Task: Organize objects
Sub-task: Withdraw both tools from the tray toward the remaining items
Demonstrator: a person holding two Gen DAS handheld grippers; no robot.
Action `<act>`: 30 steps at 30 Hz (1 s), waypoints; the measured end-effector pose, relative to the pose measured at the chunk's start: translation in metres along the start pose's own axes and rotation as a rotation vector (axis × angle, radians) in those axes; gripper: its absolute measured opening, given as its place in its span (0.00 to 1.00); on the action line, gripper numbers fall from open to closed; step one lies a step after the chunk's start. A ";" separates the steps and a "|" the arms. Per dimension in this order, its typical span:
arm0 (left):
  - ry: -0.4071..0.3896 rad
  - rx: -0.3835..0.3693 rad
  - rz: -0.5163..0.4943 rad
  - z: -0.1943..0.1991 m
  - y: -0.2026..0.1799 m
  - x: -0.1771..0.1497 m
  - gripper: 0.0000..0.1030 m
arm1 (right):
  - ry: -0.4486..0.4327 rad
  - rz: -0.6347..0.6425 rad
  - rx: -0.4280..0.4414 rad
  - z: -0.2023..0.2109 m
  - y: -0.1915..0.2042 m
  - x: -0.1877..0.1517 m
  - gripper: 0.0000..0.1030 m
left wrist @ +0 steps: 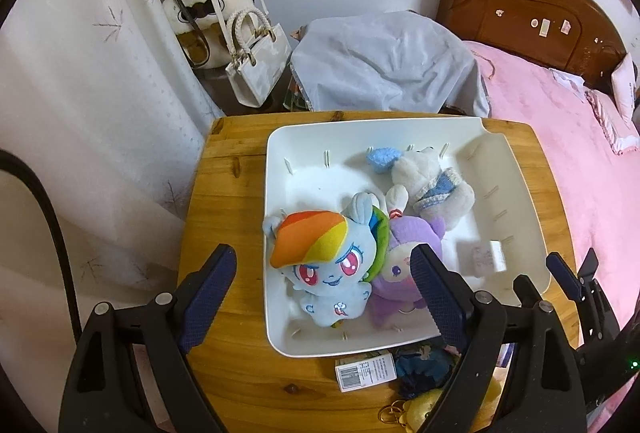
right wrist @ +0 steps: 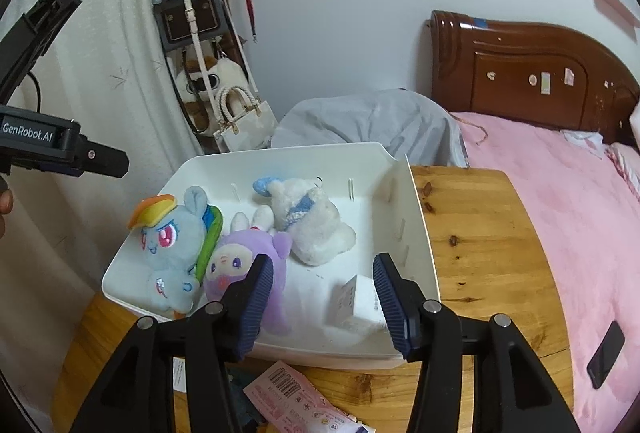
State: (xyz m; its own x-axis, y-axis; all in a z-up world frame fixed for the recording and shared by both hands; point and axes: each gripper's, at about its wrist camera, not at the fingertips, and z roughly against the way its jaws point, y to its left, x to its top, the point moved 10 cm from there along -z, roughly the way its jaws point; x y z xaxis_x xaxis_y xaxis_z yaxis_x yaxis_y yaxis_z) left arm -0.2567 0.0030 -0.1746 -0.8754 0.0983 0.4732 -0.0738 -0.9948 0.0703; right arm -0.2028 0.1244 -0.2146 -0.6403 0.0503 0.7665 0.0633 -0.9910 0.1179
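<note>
The white plastic bin (left wrist: 516, 169) on the wooden table holds 3 plush toys and a small white box (right wrist: 362, 303). Both the left gripper (left wrist: 324, 297) and right gripper (right wrist: 322, 307) hover spread, empty. Next, likely fetching the pink packet (right wrist: 296, 399) just before the bin.

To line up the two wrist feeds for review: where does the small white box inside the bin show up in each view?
Left wrist view: the small white box lies at the right of the white bin, just past the left gripper's right finger.
Right wrist view: the box lies in the bin's near right corner, between the right gripper's fingers.
Shared landmark: the purple plush beside it.
</note>
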 end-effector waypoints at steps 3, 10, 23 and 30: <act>-0.016 0.009 0.006 0.009 0.000 0.002 0.88 | -0.008 0.010 0.009 0.008 0.001 0.003 0.54; -0.064 0.015 0.040 0.040 -0.005 0.000 0.88 | -0.033 0.039 0.034 0.034 0.002 0.007 0.58; -0.154 0.144 0.044 0.089 -0.016 -0.027 0.88 | -0.035 0.084 0.103 0.086 -0.011 -0.003 0.66; -0.146 0.183 0.095 0.102 -0.022 -0.061 0.88 | 0.041 0.116 0.183 0.105 -0.011 -0.028 0.66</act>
State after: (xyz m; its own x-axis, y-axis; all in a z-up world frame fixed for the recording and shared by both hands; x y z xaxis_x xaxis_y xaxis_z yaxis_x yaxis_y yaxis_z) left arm -0.1530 0.0220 -0.1150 -0.7953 0.0202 0.6059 0.1051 -0.9797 0.1707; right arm -0.1053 0.1473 -0.1711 -0.6509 -0.0718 0.7558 0.2742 -0.9506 0.1458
